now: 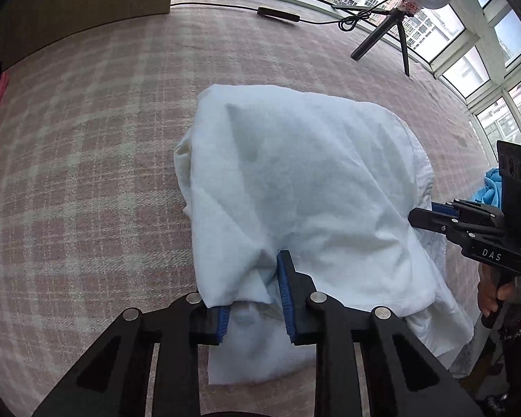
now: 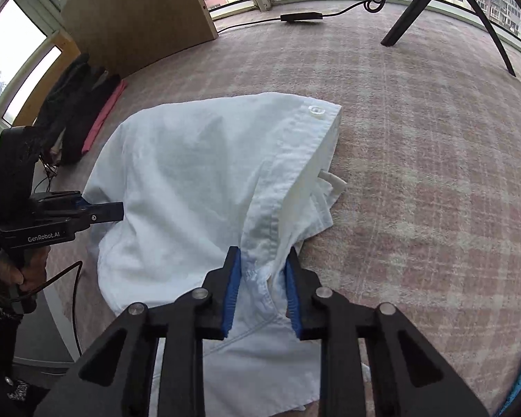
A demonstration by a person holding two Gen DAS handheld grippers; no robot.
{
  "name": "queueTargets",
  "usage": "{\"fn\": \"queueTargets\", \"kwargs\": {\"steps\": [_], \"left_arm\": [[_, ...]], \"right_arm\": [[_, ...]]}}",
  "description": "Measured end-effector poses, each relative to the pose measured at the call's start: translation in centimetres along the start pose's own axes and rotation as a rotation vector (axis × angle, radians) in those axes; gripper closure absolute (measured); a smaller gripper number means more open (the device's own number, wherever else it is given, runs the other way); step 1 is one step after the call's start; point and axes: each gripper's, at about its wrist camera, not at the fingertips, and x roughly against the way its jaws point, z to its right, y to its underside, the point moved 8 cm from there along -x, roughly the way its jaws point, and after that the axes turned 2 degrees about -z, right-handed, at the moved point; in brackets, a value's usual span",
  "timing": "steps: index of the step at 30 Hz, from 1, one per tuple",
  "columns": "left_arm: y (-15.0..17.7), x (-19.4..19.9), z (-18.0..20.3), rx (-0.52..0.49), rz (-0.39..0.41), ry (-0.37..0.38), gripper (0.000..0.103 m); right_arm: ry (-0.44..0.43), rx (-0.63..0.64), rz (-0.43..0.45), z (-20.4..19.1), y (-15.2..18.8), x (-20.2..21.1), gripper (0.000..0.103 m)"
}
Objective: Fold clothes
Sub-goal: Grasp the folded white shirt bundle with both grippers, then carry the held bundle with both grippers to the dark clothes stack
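Bed [image 1: 87,173]: the plaid cover spreads out ahead of both your tools and gives you a broad, flat place to fold on.
Shirt [image 1: 295,180]: the white shirt lies on the cover straight ahead of both tools, already doubled into a rough mound with layers showing at its edges. Its near end hangs toward you. It is bunched, not flat, so I judge the fold is under way or being carried, and not squared off.
Placket [image 2: 295,160]: the buttoned band runs away from your right tool's tips, with one button at its far corner. It makes a stiff line to fold along.
Left gripper [image 1: 257,292]: its pads stand part-way apart with the shirt's near edge draped between them. One pad is half buried in the cloth. Whether they bite the fabric or only cradle it, I cannot tell.
Right gripper [image 2: 264,288]: the pads sit either side of the placket, with cloth bunched between them. Again the gap is wide enough that a firm pinch is not certain.
Grip spacing: your tools hold the near edge at two points, one toward each side. That would let you lift or lay the edge evenly.
Dark clothes [image 2: 76,111]: a stack with a pink piece lies beyond and to the left of your right tool, well apart from the shirt.
Blue cloth [image 1: 491,187]: it shows just behind your right tool.
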Motion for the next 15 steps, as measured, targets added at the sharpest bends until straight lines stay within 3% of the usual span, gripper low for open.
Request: {"fn": "queueTargets", "kwargs": {"steps": [4, 7, 10, 15], "left_arm": [[-0.6, 1.4, 0.6, -0.002, 0.034, 0.032, 0.092], [-1.0, 2.4, 1.0, -0.003, 0.059, 0.055, 0.093], [-1.6, 5.1, 1.3, -0.024, 0.105, 0.086, 0.093], [-3.0, 11.3, 0.8, -0.098, 0.213, 0.068, 0.093]], "right_arm": [[-0.082, -0.027, 0.006, -0.2, -0.2, 0.6, 0.093], [-0.133, -0.049, 0.06, -1.3, -0.8, 3.5, 0.094], [-0.134, -0.016, 0.114, -3.3, -1.8, 6.4, 0.094], [-0.116, 0.064, 0.199, -7.8, -4.0, 11.1, 0.094]]}}
